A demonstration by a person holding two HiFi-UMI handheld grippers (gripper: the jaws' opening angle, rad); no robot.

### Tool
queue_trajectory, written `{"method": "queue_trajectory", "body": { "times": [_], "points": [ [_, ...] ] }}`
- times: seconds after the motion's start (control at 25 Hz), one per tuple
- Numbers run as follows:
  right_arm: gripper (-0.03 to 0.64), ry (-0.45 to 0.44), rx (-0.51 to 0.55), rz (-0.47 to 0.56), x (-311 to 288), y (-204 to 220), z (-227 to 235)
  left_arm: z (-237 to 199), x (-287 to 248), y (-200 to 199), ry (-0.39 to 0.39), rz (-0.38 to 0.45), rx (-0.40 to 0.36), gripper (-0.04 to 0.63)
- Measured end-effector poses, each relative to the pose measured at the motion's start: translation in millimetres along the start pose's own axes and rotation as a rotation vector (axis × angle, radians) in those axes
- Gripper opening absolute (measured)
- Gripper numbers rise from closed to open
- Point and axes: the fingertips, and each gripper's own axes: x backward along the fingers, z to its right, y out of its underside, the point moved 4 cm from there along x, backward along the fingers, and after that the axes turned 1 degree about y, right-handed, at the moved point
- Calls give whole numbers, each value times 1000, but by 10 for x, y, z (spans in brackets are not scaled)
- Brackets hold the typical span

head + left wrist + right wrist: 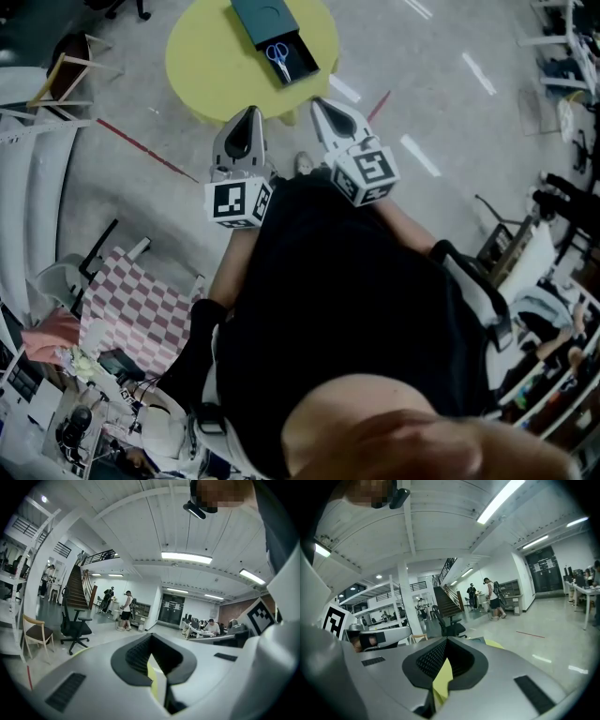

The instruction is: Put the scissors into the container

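Note:
Blue-handled scissors [279, 56] lie inside the open tray of a dark teal container [260, 17] on a round yellow table [206, 66] at the top of the head view. Both grippers are held close to the person's chest, well short of the table and pointing toward it. My left gripper [247, 114] is shut with nothing in it, and my right gripper [321, 105] is shut and empty too. In the left gripper view the jaws of my left gripper [151, 644] meet, with a sliver of yellow behind them. The right gripper view shows my right gripper [446, 644] the same way.
A red tape line [141, 145] crosses the grey floor left of the table. A wooden chair [66, 70] stands at far left and a checkered cloth [131, 309] lies lower left. Desks crowd the right edge. An office chair [75, 625] and standing people [125, 611] are farther off.

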Motion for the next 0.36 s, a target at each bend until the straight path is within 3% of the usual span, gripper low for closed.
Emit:
{"method": "queue_trajectory", "body": {
  "times": [0.36],
  "points": [
    [-2,-7,7,5,43,55,-130,-14,140,40,0,-1,-4,-3]
  ]
}}
